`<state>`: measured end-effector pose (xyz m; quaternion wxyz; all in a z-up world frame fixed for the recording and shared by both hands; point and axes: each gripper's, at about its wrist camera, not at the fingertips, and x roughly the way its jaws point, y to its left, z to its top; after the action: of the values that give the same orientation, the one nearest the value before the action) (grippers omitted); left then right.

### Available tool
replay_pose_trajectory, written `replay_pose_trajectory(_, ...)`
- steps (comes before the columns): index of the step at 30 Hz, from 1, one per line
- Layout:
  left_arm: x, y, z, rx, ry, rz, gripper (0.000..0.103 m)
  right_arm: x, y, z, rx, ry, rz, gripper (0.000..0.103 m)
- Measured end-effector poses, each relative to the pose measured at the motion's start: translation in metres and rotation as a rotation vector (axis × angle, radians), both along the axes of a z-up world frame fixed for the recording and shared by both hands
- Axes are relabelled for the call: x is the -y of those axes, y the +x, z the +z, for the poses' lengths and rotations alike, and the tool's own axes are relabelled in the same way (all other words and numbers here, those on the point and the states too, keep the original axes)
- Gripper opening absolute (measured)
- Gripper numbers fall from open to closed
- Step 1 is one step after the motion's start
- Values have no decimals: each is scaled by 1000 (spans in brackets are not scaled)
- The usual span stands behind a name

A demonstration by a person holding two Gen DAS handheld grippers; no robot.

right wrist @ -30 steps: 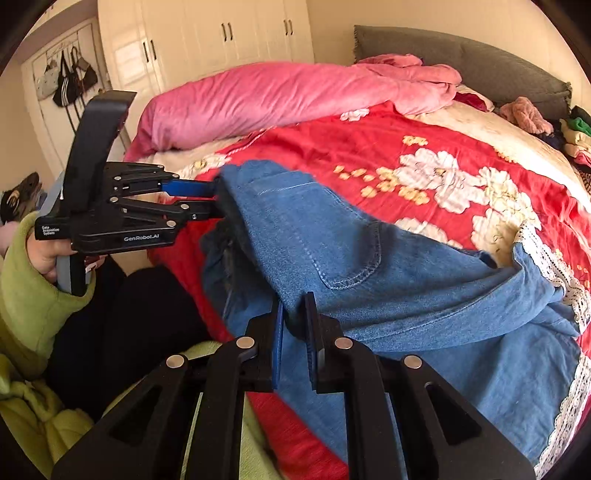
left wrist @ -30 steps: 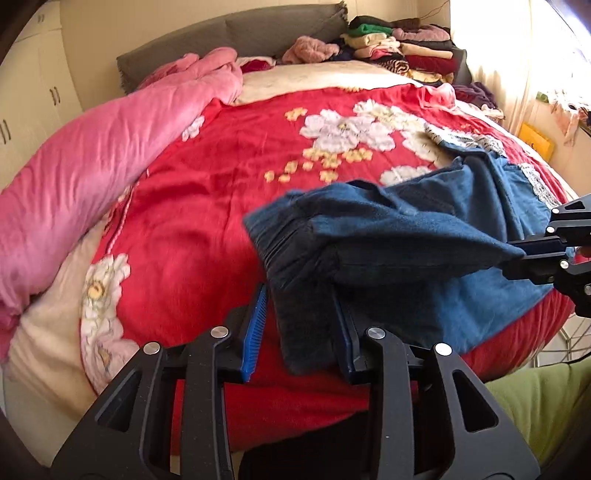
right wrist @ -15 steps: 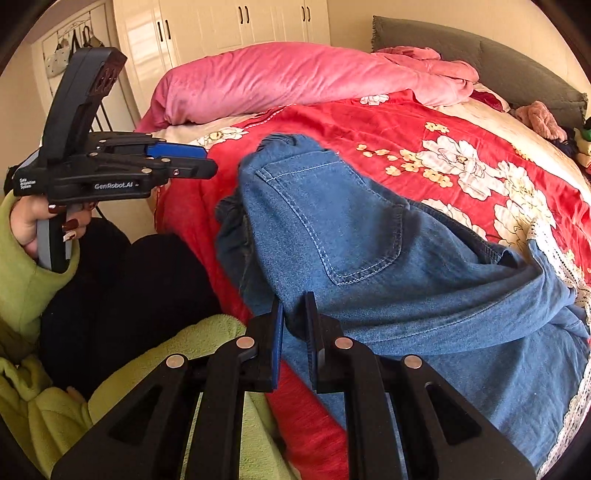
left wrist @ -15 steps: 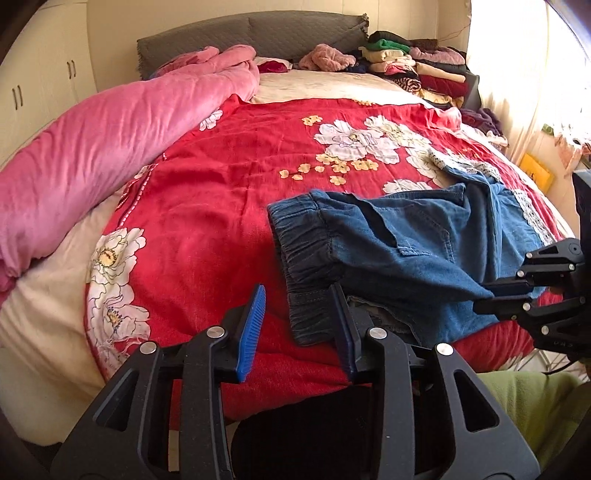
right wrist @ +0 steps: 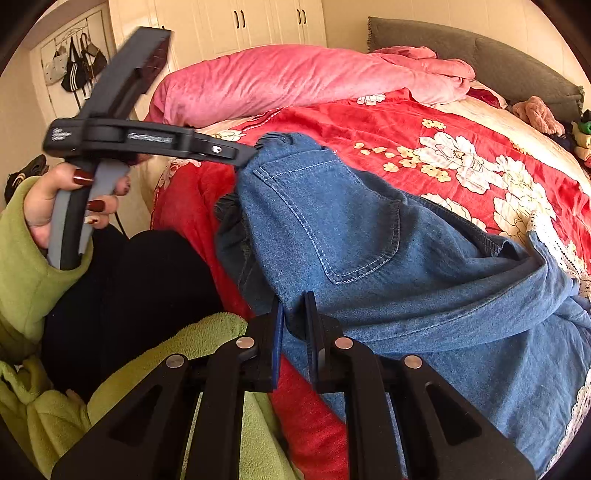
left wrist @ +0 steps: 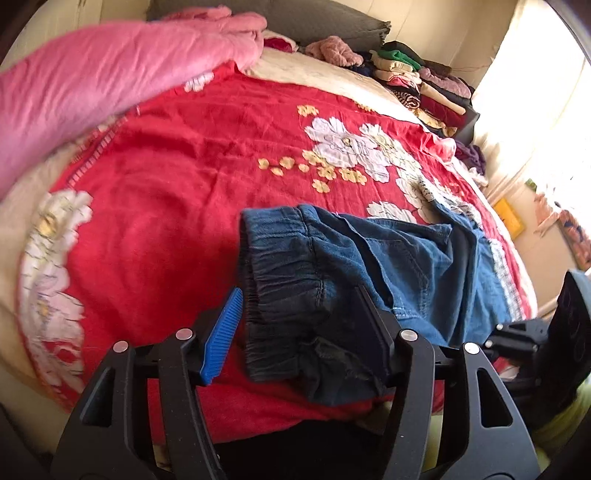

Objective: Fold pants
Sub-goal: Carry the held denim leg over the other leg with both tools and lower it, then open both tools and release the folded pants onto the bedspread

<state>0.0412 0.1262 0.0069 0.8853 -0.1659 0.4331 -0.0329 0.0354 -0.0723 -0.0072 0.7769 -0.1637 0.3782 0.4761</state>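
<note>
Left wrist view. Noted left hand-held gripper with jaws spread wide, having just been opening; elastic waistband of the pants lay between the fingers, clear of the blue left pad; contact at the right finger could not be told. Found pants lying crumpled on the red bedspread at the near edge of the bed, legs trailing off to the right. Recorded pink quilt at upper left, stacked clothes at the far corner. Glimpsed right hand-held gripper at the right border, tips hidden.

Right wrist view. Noted right hand-held gripper narrowed to a slit, clamped on a fold of the pants below the back pocket. Observed left hand-held gripper at the waistband corner, carried by a hand in a green sleeve. Saw wardrobe behind the quilt.
</note>
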Motion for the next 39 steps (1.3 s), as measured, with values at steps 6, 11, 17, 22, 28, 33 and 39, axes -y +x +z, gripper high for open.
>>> replay_pose_trajectory(6,5,-11,5,23,-6,9,33,2,-7,3,16,2,5,10)
replay_pose_trajectory(11,4,-27,14,43,60,15,33,-2,-6,-1,3,0,14,10)
replay_pose_trajectory(17,8,-15,-12,-47,126,13,36,-8,-5,-19,-35,-63,21,16)
replay_pose_trajectory(22,10,-27,-3,-26,192,21,41,2,-7,-1,-56,2,29,27)
replay_pose_trajectory(28,18,-42,20,32,265,54,44,14,3,11,-29,47,-59,50)
replay_pose_trajectory(33,42,-49,48,111,297,23,55,22,25,-31,-162,-50,-166,50)
replay_pose_trajectory(39,86,-20,41,95,277,-97,59,67,31,8,-107,76,-260,55)
